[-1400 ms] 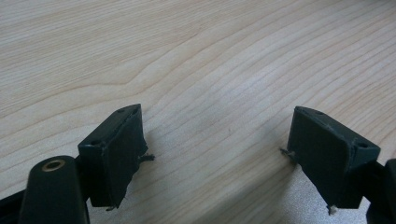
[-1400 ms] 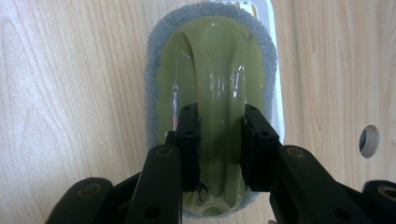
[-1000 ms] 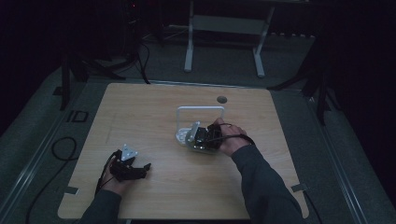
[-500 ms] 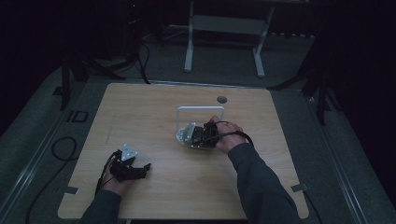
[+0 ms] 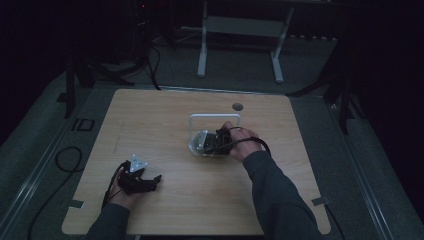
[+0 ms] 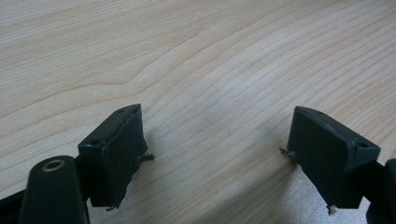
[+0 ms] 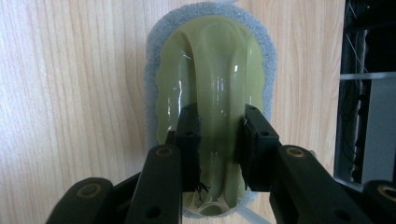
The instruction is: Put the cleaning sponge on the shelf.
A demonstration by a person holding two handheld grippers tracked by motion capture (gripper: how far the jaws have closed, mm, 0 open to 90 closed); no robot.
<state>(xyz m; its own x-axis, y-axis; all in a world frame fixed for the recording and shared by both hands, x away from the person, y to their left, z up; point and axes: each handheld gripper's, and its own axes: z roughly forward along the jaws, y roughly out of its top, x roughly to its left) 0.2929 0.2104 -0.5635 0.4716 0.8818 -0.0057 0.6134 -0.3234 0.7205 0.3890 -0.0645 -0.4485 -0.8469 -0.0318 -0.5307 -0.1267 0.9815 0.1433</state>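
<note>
A scrubber with a glossy yellow-green plastic grip (image 7: 210, 70) on a grey sponge pad (image 7: 152, 60) lies over the wooden table (image 7: 70, 93) in the right gripper view. My right gripper (image 7: 219, 149) is shut on the raised ridge of that grip, one jaw on each side. In the high view the right gripper (image 5: 212, 143) sits at the table's middle, by a white frame (image 5: 215, 117), with the scrubber (image 5: 201, 141) at its tip. My left gripper (image 5: 150, 181) rests near the front left of the table. Its jaws stand wide apart over bare wood, the left gripper (image 6: 215, 154) open and holding nothing.
A round cable hole (image 5: 237, 106) is in the table (image 5: 150, 125) behind the white frame. A black cable (image 5: 65, 160) loops off the left edge. White desk legs (image 5: 202, 45) stand on the floor beyond the far edge.
The right hand and the scrubber have shifted slightly to the left and away. The left gripper has not moved.
</note>
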